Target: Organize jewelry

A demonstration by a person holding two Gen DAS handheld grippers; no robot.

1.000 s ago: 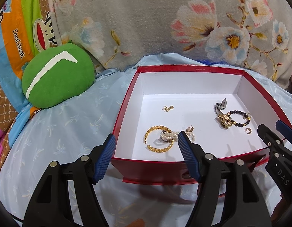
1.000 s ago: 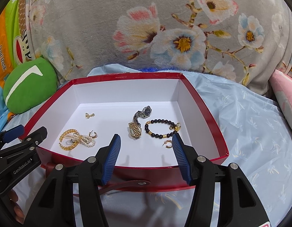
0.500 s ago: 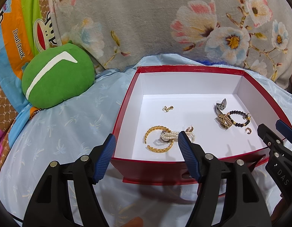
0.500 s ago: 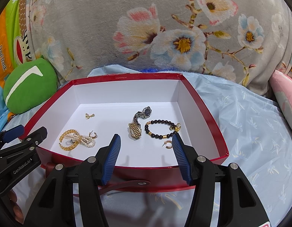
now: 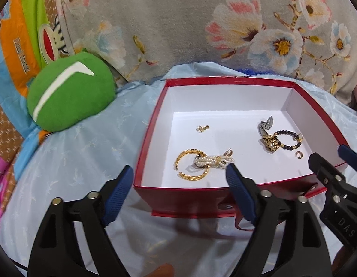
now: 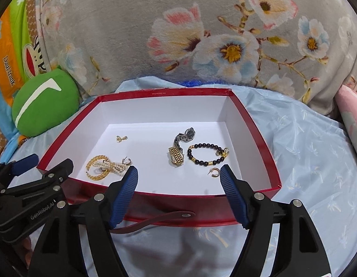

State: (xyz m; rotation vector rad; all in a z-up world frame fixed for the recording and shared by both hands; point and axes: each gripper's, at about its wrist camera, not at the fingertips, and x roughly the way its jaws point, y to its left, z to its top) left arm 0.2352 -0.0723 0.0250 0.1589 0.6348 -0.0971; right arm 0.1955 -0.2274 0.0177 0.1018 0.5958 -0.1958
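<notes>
A red box [image 5: 201,198] with a white inside holds jewelry: a gold chain bracelet [image 5: 190,167] tangled with a pearl bracelet [image 5: 213,161], a small earring [image 5: 202,128], two watches [image 5: 267,136], a black bead bracelet [image 5: 288,139] and a gold hoop earring [image 5: 299,155]. The box [image 6: 254,124] and the same pieces show in the right wrist view, with the bead bracelet [image 6: 207,154] near its middle. My left gripper [image 5: 179,173] is open and empty over the box's front left corner. My right gripper [image 6: 178,173] is open and empty at the front wall.
The box sits on a light blue sheet [image 5: 74,161]. A green round cushion [image 5: 70,94] lies to the left, a floral grey blanket [image 6: 201,34] rises behind, and a pink pillow [image 6: 351,115] is at the right edge. A strap [image 6: 155,219] hangs from the box front.
</notes>
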